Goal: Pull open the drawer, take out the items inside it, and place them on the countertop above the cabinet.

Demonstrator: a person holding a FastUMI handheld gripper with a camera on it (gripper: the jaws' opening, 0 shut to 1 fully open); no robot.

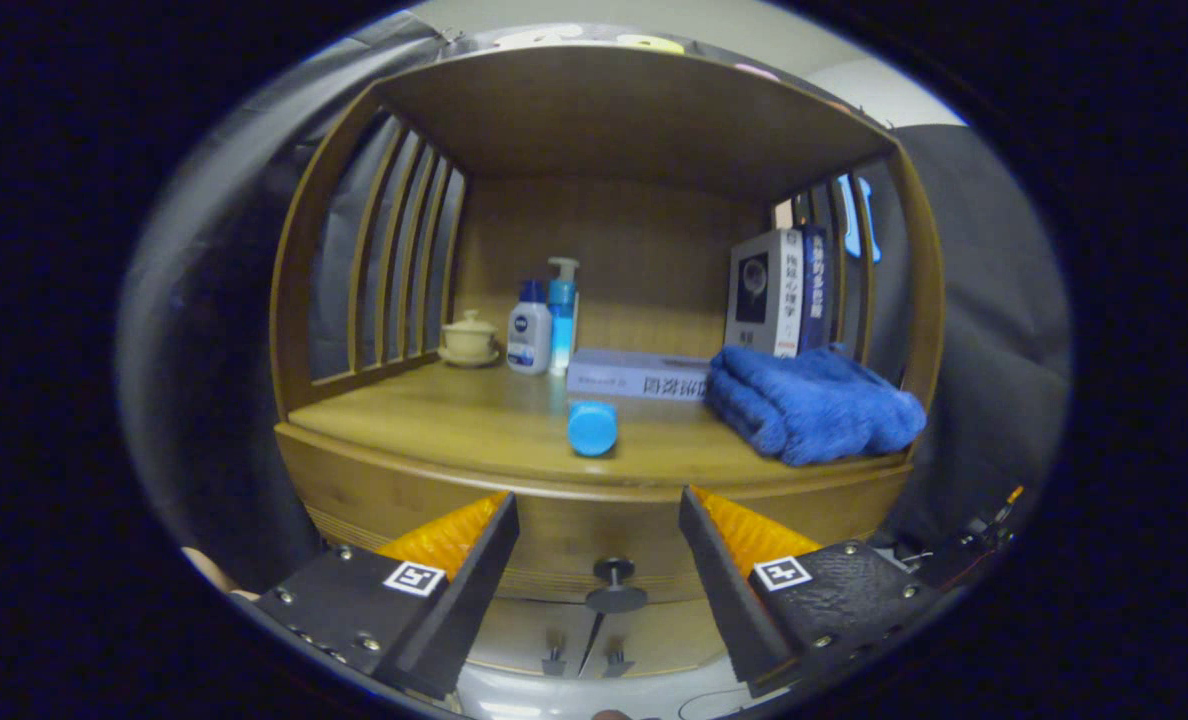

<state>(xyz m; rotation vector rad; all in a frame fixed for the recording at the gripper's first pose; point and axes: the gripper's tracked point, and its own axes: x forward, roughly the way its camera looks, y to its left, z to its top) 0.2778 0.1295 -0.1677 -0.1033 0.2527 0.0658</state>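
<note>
Between the fingers: drawer knob (614,573), a dark round pull on the cabinet front, stood centred in the gap and a little ahead of the tips.
Gripper (599,520): fingers were spread wide, holding nothing, 1 to each side of the knob.
Drawer (594,545): front looked flush with the cabinet, shut; contents could not be seen.
Surface (454,425): wooden top above the drawer, under an open shelf frame.
Blue cylinder (592,428): lay on its side near the front edge, directly above the knob.
Blue towel (812,402): folded, at the right of the surface.
Stage: fitted either a drawer awaiting a pull or 1 closed again; the blue cylinder may or may not have come from it.
Handling, should a pull be due: keep the knob centred, close behind its head, draw straight back and level.
Risk: small knob could slip from a skewed grip.
</note>
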